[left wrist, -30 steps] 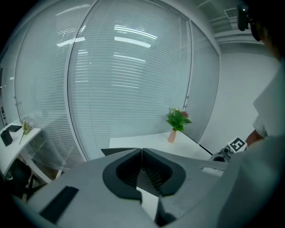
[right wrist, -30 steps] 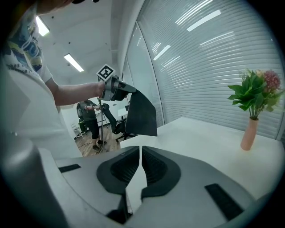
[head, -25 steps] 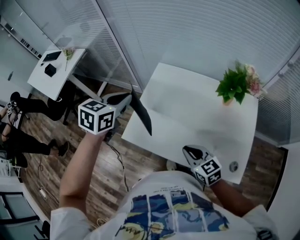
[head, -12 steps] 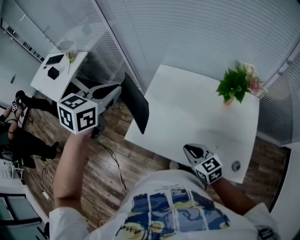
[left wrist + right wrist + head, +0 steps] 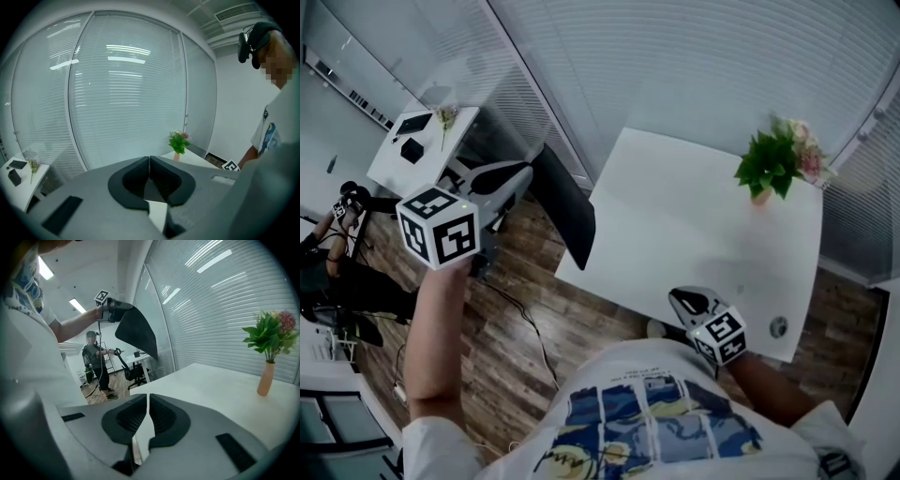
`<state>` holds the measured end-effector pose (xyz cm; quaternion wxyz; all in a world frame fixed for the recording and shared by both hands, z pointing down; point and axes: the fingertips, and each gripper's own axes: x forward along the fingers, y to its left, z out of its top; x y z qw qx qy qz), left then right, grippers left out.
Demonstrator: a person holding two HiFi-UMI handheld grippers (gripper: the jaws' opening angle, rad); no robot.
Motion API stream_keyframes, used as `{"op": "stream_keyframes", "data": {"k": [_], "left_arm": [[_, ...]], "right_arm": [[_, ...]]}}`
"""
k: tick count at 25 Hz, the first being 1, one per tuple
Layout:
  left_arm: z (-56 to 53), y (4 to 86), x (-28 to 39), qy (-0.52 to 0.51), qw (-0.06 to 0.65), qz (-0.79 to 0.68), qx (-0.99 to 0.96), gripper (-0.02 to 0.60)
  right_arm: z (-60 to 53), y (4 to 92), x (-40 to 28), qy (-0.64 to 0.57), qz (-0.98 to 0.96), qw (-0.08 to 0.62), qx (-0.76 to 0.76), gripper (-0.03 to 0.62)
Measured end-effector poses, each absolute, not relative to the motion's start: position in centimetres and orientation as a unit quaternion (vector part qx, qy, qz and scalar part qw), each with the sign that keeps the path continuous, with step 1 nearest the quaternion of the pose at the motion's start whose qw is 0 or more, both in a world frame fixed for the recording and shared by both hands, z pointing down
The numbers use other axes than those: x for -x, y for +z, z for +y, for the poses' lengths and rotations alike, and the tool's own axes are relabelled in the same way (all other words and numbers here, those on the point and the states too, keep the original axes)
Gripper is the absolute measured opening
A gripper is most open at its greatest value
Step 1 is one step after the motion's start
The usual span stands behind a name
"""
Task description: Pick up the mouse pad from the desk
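Note:
The black mouse pad (image 5: pixel 567 211) hangs in the air left of the white desk (image 5: pixel 675 234), off its surface. My left gripper (image 5: pixel 525 171) is shut on the pad's upper edge and held high. The right gripper view shows the pad (image 5: pixel 137 336) dangling from that gripper (image 5: pixel 111 305). In the left gripper view the pads (image 5: pixel 149 161) press together. My right gripper (image 5: pixel 682 300) hovers at the desk's near edge, its jaws (image 5: pixel 147 411) closed with nothing between them.
A vase of green plants and pink flowers (image 5: pixel 773 164) stands at the desk's far right. A second white desk (image 5: pixel 422 141) with small dark items is at the back left. A person in black (image 5: pixel 96 357) stands on the wood floor, where a cable (image 5: pixel 525 309) lies. Blinds line the glass walls.
My left gripper has risen and drifted left with the mouse pad, carrying it away from the desk's edge. The right gripper has stayed where it was.

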<state>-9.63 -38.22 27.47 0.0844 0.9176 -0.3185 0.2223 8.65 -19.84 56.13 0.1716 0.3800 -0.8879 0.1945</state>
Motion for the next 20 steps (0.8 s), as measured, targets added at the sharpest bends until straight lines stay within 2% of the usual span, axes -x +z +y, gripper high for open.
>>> {"op": "stream_keyframes", "data": {"k": [20], "left_arm": [[-35.7, 23.9, 10.4, 0.24, 0.055, -0.295, -0.923, 0.009]], "right_arm": [[-18.9, 55.2, -7.5, 0.197, -0.889, 0.168, -0.379, 0.011]]}}
